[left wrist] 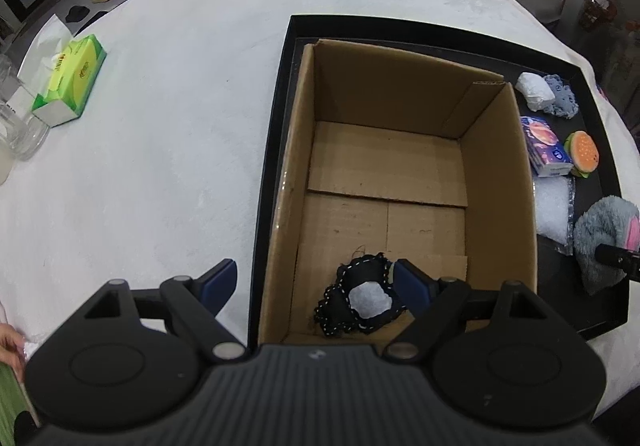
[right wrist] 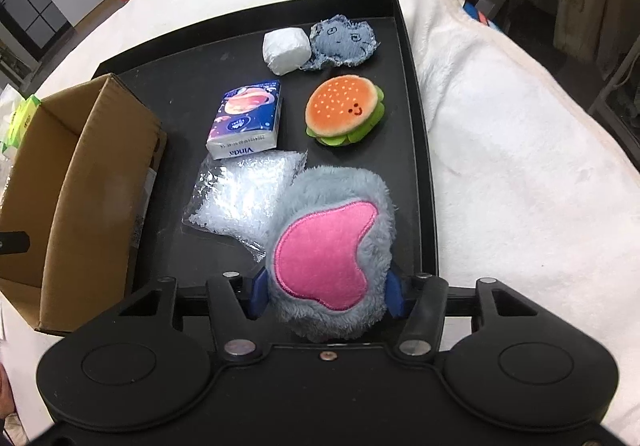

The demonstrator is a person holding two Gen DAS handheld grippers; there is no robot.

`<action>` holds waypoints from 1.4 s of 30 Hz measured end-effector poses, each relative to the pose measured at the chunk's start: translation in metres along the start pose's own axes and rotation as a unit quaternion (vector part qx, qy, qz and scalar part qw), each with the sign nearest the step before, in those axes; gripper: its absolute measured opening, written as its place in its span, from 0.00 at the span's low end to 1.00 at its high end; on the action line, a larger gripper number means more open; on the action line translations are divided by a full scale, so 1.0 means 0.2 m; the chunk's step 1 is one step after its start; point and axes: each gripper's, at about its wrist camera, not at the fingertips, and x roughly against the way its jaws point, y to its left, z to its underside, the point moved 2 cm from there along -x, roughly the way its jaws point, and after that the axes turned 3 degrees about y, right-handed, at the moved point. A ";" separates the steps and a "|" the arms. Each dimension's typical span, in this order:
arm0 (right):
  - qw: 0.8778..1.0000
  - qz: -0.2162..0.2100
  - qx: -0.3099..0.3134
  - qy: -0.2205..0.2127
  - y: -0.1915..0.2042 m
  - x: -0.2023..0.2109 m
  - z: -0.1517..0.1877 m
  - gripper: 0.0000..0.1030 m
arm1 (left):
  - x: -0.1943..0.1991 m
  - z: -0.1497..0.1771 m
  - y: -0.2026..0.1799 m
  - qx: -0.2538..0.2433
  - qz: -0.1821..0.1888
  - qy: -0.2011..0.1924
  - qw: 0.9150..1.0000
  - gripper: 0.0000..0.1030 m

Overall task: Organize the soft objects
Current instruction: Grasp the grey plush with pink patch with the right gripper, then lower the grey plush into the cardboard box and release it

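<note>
Right tongs [right wrist: 326,296] clamped on grey plush [right wrist: 332,246]; bead bag [right wrist: 240,197], tissue pack [right wrist: 246,119] flanked by cardboard box [right wrist: 80,181]. Left tongs [left wrist: 314,284] held apart above box.

Two hand-held grippers of the same build, black with blue finger pads

The left gripper [left wrist: 314,284] has a dark grey ribbed body in the middle, and on each side a matte black round housing with a raised circle on it. Black link bars go forward from silver round pins to the fingers, and each bar frame has a triangular opening. The finger pads [left wrist: 218,282] are dark blue. The right gripper [right wrist: 325,292] has the same black housings, silver pins and blue pads [right wrist: 394,296], and one small screw in the centre of its body.
</note>
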 end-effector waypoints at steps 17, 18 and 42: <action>1.000 -0.006 0.020 -0.013 0.09 0.21 -0.03 0.52 | 0.10 0.02 0.03 -0.002 0.037 -0.022 0.999 0.81; 1.000 -0.006 0.022 -0.013 0.10 0.22 -0.04 0.52 | 0.11 0.02 0.04 -0.001 0.040 -0.023 0.999 0.81; 0.994 -0.024 0.107 -0.027 0.52 0.48 -0.23 0.52 | 0.12 0.08 0.19 0.024 0.100 -0.058 0.993 0.81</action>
